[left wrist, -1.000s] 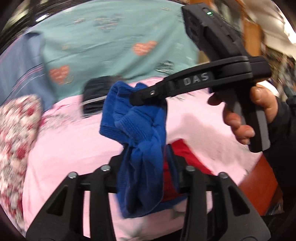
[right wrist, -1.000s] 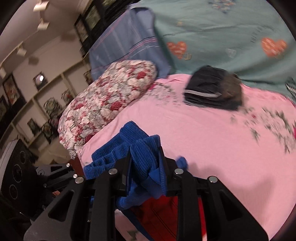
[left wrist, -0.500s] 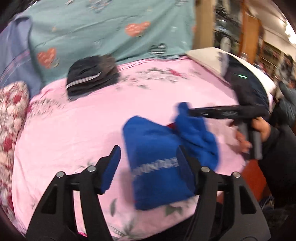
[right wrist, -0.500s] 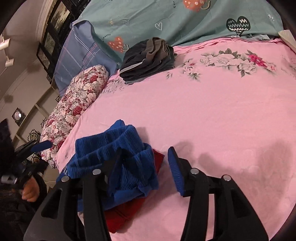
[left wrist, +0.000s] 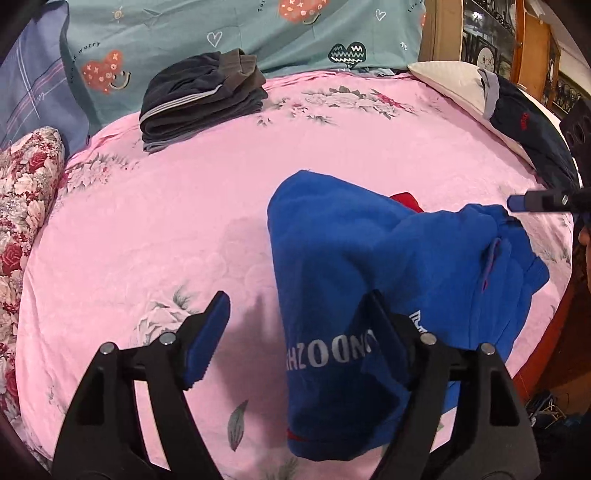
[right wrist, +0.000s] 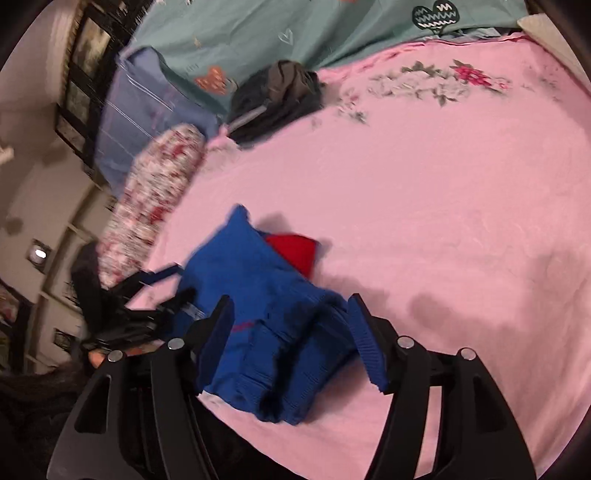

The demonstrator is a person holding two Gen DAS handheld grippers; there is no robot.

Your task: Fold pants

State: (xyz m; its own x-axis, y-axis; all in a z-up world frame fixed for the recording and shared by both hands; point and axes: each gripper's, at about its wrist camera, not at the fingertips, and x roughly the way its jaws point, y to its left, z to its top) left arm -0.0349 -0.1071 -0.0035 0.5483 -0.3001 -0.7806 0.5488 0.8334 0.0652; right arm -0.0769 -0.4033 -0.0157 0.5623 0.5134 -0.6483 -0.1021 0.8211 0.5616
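The blue pants [left wrist: 369, 266] with white lettering lie crumpled on the pink bedsheet [left wrist: 166, 221], with a red piece [left wrist: 406, 201] showing from under them. My left gripper [left wrist: 295, 325] is open just above the sheet, its right finger over the pants' near edge. My right gripper [right wrist: 291, 336] is open, its jaws standing on either side of the bunched waistband end of the pants [right wrist: 266, 317]. One right fingertip [left wrist: 517, 202] shows at the right edge of the left wrist view. The left gripper [right wrist: 170, 284] shows blurred at the left of the right wrist view.
A folded stack of dark clothes [left wrist: 199, 99] lies at the back of the bed. A floral pillow [left wrist: 22, 206] sits at the left edge. A dark garment [left wrist: 528, 129] and white pillow [left wrist: 447, 81] lie at the back right. Teal bedding [left wrist: 221, 33] rises behind.
Both grippers were shut on the blue pants held up a second ago. They have opened and the pants dropped onto the sheet. The grippers have drawn apart.
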